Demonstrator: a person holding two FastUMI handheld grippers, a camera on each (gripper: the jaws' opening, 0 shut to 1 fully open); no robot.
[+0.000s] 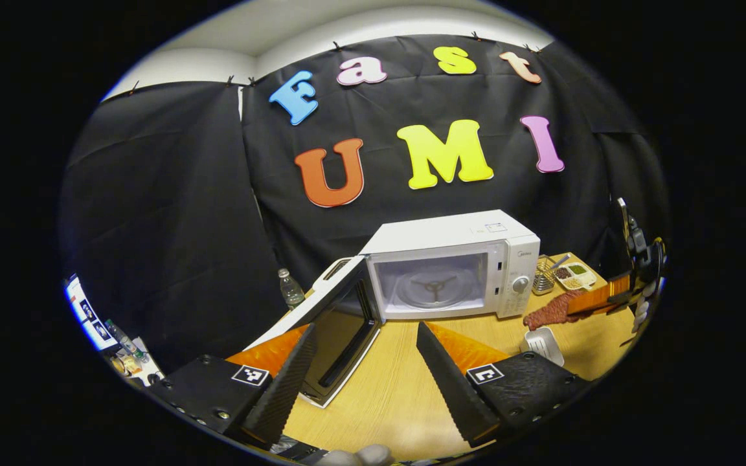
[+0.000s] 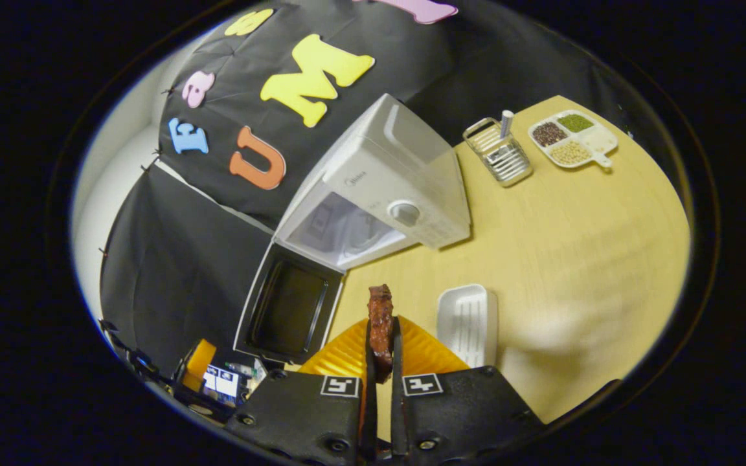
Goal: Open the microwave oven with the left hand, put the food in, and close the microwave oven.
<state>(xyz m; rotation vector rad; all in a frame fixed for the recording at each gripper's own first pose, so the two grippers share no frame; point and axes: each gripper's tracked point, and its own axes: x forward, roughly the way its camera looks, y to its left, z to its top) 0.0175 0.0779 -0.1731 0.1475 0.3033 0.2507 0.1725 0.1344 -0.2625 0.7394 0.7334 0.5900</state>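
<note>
R gripper (image 2: 381,362) pinching 1 meat strip (image 2: 380,317); L gripper (image 1: 366,369) spread; 1 microwave (image 1: 451,262), door (image 1: 321,310) open.

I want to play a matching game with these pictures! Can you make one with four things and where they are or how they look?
Things:
1. microwave door
2. meat
3. white tray
4. left gripper

States:
a. pinched between two fingers
b. open, holding nothing
c. swung wide open
d. lying empty on the table

Pairs: 1-c, 2-a, 3-d, 4-b
</note>
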